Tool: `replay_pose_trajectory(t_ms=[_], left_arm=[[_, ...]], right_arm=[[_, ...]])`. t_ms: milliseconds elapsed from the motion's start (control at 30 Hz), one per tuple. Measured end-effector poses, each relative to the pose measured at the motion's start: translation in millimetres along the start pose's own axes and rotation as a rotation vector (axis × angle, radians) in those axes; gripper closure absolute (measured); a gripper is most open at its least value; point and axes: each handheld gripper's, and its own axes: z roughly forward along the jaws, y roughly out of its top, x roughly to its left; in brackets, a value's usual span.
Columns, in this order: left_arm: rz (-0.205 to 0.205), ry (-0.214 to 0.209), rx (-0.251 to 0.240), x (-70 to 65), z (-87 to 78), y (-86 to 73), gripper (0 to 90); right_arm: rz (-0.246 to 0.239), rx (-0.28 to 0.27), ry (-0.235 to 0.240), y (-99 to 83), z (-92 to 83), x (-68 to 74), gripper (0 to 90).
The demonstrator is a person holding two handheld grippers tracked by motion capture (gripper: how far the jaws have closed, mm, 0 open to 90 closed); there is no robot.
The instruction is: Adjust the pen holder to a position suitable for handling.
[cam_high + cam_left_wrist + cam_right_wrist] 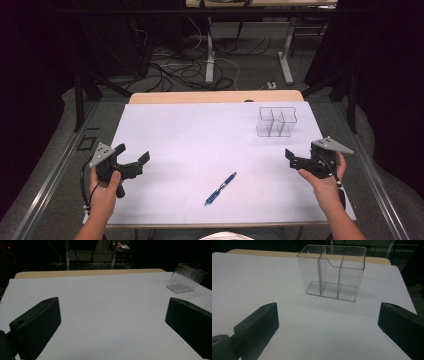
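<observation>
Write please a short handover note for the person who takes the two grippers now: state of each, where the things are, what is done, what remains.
Left gripper: jaws open, empty, at the table's left edge.
Right gripper: jaws open, empty, just in front of the clear organizer.
Blue pen: flat on the white sheet, near front centre, between the grippers.
Organizer: upright, far right, compartments empty.
Done: nothing.
Left: probably pick up the pen and stand it in the organizer.

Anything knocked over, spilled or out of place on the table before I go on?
Nothing stands out. The clear organizer stands upright and empty at the far right, the blue pen lies flat by itself on the white sheet, and both grippers, left and right, are open and empty.
</observation>
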Motion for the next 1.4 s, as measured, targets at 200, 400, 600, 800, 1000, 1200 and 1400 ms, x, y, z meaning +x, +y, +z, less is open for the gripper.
replay_pose_trajectory(t_ms=[200,400,600,800,1000,1200,1400], left_arm=[[0.004,0.009,0.007,-0.3,0.1,-1.2,0.0],[0.009,0.012,0.011,-1.8,0.4,-1.4,0.0],[0.019,0.009,0.015,-2.7,-0.3,-1.8,0.0],[0.021,0.010,0.012,-1.5,-0.6,-2.3,0.0],[0.042,0.006,0.022,-1.6,0.1,-3.7,0.0],[0.053,0.003,0.024,-2.2,-0.1,-4.3,0.0],[0.055,0.002,0.027,-1.5,0.0,-4.7,0.0]], right_arm=[[0.007,0.006,-0.011,0.2,-0.1,-3.4,8.5],[-0.039,0.032,-0.023,4.5,-0.9,-5.0,15.2],[-0.116,0.009,-0.025,13.7,3.6,-3.2,21.9],[-0.241,0.056,-0.011,23.1,8.1,-1.3,28.3],[-0.373,0.096,-0.005,39.4,13.1,-0.1,30.3],[-0.464,0.146,0.028,59.7,17.2,2.5,35.0],[-0.537,0.186,0.044,77.6,26.7,1.4,38.5]])
